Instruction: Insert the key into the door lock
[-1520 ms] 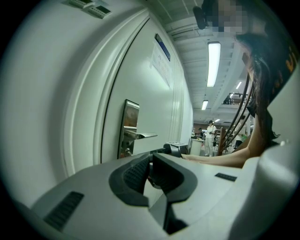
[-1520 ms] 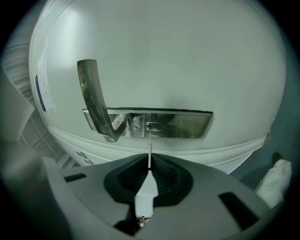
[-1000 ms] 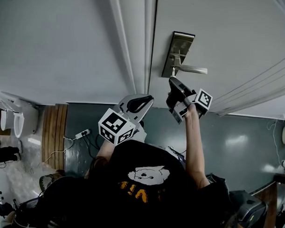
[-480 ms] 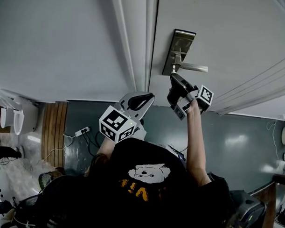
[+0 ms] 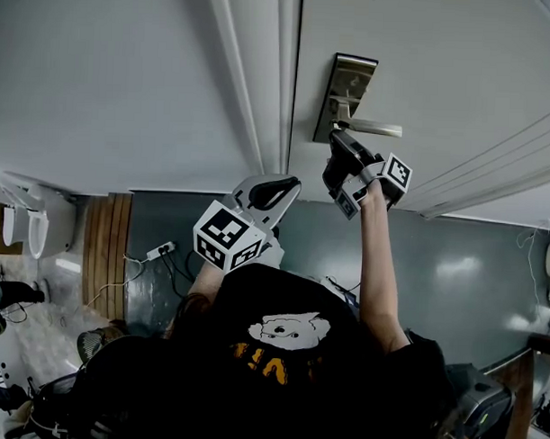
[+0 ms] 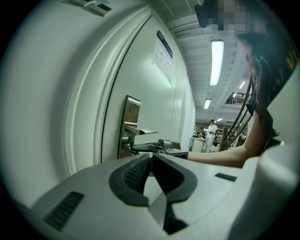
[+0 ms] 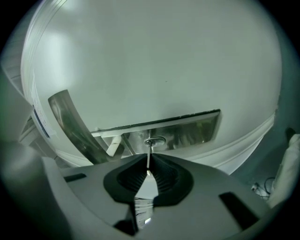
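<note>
The key stood upright, pinched between the jaws of the right gripper, its tip at the round lock; whether it had gone in could not be told. The lock sat in a steel plate on the white door, under the lever handle. The left gripper hung lower, well apart, its jaws pressed together on nothing.

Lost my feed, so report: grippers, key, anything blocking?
Right gripper shut on key, tip at keyhole. Left gripper shut, empty, off the door. Nothing blocking.
</note>
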A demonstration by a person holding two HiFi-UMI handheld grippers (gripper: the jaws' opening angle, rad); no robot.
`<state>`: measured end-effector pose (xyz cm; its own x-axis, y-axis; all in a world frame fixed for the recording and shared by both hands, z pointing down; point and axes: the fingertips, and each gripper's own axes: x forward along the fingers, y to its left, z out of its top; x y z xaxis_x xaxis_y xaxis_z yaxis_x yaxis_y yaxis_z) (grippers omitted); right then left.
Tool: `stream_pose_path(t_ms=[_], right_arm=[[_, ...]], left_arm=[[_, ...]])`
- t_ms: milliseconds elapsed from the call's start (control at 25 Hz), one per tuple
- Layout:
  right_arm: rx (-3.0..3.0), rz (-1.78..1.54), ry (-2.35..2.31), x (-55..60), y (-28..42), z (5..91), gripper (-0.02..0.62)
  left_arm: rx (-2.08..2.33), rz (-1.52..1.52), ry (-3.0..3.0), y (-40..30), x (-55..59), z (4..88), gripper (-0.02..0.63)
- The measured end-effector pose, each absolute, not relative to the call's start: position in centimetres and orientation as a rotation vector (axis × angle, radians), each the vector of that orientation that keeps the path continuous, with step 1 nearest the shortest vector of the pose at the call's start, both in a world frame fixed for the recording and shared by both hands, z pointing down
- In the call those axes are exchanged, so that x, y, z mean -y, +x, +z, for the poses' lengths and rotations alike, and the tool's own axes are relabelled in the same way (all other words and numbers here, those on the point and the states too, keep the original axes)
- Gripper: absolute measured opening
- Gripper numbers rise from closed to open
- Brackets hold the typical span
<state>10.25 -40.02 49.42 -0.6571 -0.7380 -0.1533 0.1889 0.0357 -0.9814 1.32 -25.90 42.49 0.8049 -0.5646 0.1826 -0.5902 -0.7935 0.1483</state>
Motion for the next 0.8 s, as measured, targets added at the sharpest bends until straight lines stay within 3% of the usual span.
stream_pose_path(t_ms=[800], right_arm=[[-1.771, -1.594, -0.832, 37.5, 11.3, 49.7, 0.049]], left_arm=[[0.956, 0.207, 2.745, 1.6, 25.0, 42.6, 0.025]])
